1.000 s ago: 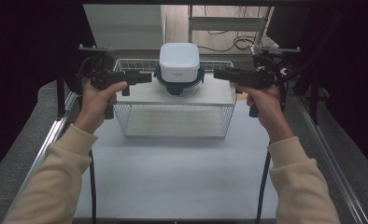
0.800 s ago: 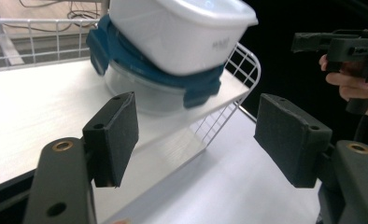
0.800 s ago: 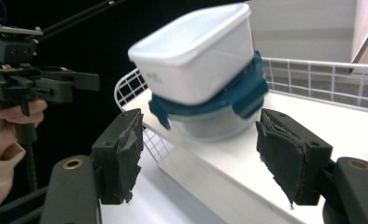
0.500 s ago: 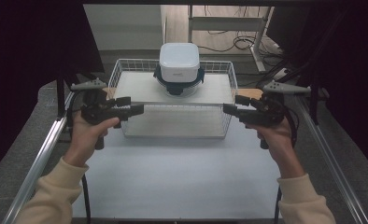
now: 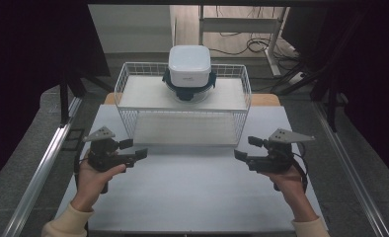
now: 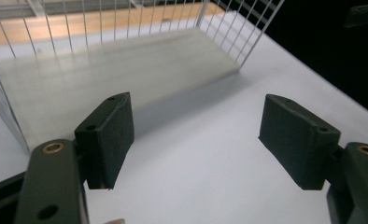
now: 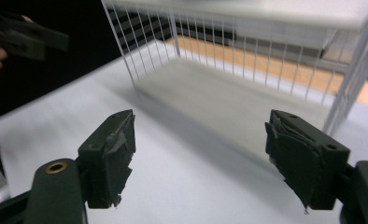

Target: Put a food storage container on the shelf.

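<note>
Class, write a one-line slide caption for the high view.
Two open hand-held tools, left and right, flank a wire rack topped by a white container.

No legible text, number or sign. The white container (image 5: 189, 66) on the wire rack (image 5: 182, 94) at the far side of the desk (image 5: 192, 197) carries a small dark mark on its near face, too small to read.

Open white tabletop (image 5: 192, 192) in front, wire rack (image 5: 182, 106) blocking behind
</note>
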The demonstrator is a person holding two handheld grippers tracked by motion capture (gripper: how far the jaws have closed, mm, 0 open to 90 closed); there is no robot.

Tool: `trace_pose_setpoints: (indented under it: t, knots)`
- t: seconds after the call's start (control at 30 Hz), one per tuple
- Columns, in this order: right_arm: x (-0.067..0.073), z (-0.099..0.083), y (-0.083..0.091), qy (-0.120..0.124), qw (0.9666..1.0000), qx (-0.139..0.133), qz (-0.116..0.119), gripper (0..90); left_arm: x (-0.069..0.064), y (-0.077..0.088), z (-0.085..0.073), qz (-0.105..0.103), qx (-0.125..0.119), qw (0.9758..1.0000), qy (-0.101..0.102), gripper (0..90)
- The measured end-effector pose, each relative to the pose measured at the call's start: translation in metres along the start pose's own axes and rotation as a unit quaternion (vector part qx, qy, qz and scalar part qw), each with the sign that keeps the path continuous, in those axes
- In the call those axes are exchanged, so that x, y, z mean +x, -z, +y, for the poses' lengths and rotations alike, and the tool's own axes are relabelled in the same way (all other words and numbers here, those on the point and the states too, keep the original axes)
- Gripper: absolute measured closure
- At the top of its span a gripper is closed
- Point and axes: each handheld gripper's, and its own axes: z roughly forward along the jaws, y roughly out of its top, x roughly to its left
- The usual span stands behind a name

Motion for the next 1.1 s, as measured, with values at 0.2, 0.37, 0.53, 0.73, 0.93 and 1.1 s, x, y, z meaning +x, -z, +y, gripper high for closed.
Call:
trace_pose_setpoints:
  t: [0.2,0.37,0.53,0.73,0.93,1.1]
  knots:
    - [-0.007,-0.039,-0.009,-0.038,0.9988,0.032,0.004,22.5,0.004,-0.011,-0.027,0.015,0.017,0.9997,0.009,25.0]
    - [-0.006,-0.062,-0.017,-0.048,0.997,0.06,0.001,22.5,0.006,-0.022,-0.045,0.028,0.049,0.9984,0.008,24.3]
    - [-0.006,-0.07,-0.021,-0.047,0.9962,0.073,-0.01,22.5,0.005,-0.023,-0.048,0.038,0.052,0.9979,0.002,21.6]
    - [-0.006,-0.072,-0.022,-0.04,0.9963,0.074,-0.014,22.5,0.005,-0.024,-0.048,0.041,0.055,0.9976,0.0,20.3]
    - [-0.007,-0.075,-0.024,-0.044,0.996,0.076,-0.018,22.5,0.007,-0.026,-0.05,0.044,0.059,0.9973,0.002,20.1]
    - [-0.007,-0.076,-0.024,-0.043,0.9967,0.065,-0.022,22.0,0.01,-0.028,-0.05,0.047,0.06,0.9971,0.008,19.3]
